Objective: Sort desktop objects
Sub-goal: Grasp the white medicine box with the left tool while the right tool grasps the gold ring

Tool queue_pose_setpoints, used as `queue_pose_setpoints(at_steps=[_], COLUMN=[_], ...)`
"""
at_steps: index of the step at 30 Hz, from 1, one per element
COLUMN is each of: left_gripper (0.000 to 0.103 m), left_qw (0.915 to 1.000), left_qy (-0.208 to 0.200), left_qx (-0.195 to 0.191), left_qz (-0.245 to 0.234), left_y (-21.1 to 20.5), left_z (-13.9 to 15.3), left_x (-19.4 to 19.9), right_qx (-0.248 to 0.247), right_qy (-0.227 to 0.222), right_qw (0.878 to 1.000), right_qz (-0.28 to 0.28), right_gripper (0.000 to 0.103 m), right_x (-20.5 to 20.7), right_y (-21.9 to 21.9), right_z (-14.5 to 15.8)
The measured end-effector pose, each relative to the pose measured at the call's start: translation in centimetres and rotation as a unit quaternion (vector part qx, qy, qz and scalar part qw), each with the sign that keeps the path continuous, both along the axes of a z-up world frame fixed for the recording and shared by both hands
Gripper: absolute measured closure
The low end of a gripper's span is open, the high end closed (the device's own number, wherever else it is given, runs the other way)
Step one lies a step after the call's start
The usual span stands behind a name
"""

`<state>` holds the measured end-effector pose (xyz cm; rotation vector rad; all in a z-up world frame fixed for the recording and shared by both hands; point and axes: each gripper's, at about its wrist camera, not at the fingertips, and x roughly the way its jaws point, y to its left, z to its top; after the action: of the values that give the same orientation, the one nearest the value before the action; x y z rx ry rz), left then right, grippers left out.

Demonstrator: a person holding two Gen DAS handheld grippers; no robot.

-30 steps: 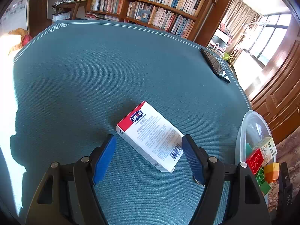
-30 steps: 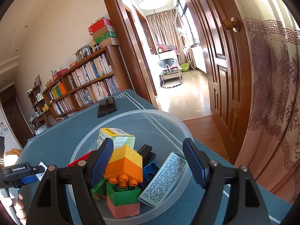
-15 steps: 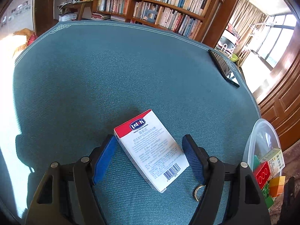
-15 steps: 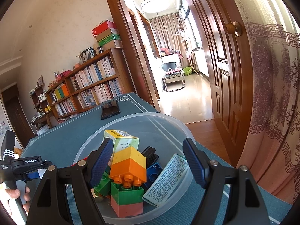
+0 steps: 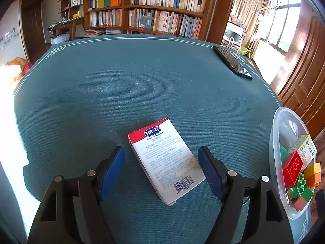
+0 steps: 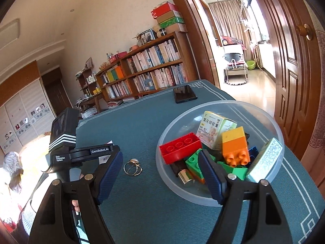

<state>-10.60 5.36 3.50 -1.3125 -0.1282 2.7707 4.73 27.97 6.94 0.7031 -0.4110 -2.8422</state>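
A white box with a red top band (image 5: pixel 165 158) lies flat on the blue-green tablecloth (image 5: pixel 142 85). My left gripper (image 5: pixel 161 172) is open, its jaws on either side of the box with a gap on each side. A clear plastic bowl (image 6: pixel 272 120) holds several toy bricks, small boxes and a dark cylinder; it also shows in the left wrist view (image 5: pixel 284 126). My right gripper (image 6: pixel 161 174) is open and empty, above the cloth just left of the bowl. A gold ring (image 6: pixel 133 167) lies on the cloth between its jaws.
A black phone (image 5: pixel 232 63) lies near the table's far right edge and shows in the right wrist view (image 6: pixel 184 94). The left hand-held gripper (image 6: pixel 81 154) shows at the left of the right wrist view. A bookshelf (image 5: pixel 162 14) stands behind the table.
My left gripper has moved forward so the box now sits deeper between its jaws. My right gripper has swung left off the bowl, bringing the ring into view.
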Motion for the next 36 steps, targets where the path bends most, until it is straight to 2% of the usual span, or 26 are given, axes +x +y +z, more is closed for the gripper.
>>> queue_pose_setpoints(at_steps=[3,6,10,11,14,18,28,31,35,36], left_gripper=[0.026,0.031,0.046,0.05,0.051,0.051,0.049,0.049,0.047,0.047], left_qw=[0.9999,0.9996,0.999,0.9989,0.9992,0.9991,0.9976,0.998,0.9986,0.9987], left_qy=[0.001,0.002,0.003,0.004,0.011,0.009,-0.005,-0.003,-0.001,0.0], left_qx=[-0.001,0.01,0.025,0.027,0.018,0.026,0.064,0.058,0.047,0.045], left_qz=[-0.013,-0.027,-0.036,-0.038,-0.035,-0.033,-0.025,-0.024,-0.023,-0.023], left_y=[-0.3,-0.8,-1.3,-1.3,-1.4,-1.8,-2.7,-2.5,-2.1,-2.1], left_z=[0.0,-0.1,0.0,0.1,0.2,0.0,-0.4,-0.4,-0.5,-0.6], left_x=[0.3,0.7,1.3,1.4,1.8,1.8,1.5,1.5,1.4,1.3], right_qx=[0.004,0.016,0.036,0.046,0.066,0.07,0.118,0.129,0.138,0.138], right_qy=[-0.018,-0.036,-0.064,-0.071,-0.101,-0.132,-0.148,-0.153,-0.155,-0.154], right_qw=[0.999,0.996,0.99,0.989,0.986,0.984,0.98,0.978,0.977,0.977], right_qz=[0.047,0.084,0.119,0.12,0.114,0.099,0.064,0.061,0.054,0.054], right_gripper=[0.023,0.03,0.044,0.047,0.051,0.053,0.053,0.055,0.066,0.066], right_x=[-0.5,-1.1,-2.0,-2.5,-3.8,-5.8,-8.8,-9.4,-10.0,-10.0], right_y=[-2.1,-4.1,-6.0,-6.6,-7.7,-8.0,-9.2,-9.6,-9.7,-9.6], right_z=[-0.6,-1.3,-2.1,-2.4,-3.5,-4.5,-5.4,-5.5,-5.6,-5.6])
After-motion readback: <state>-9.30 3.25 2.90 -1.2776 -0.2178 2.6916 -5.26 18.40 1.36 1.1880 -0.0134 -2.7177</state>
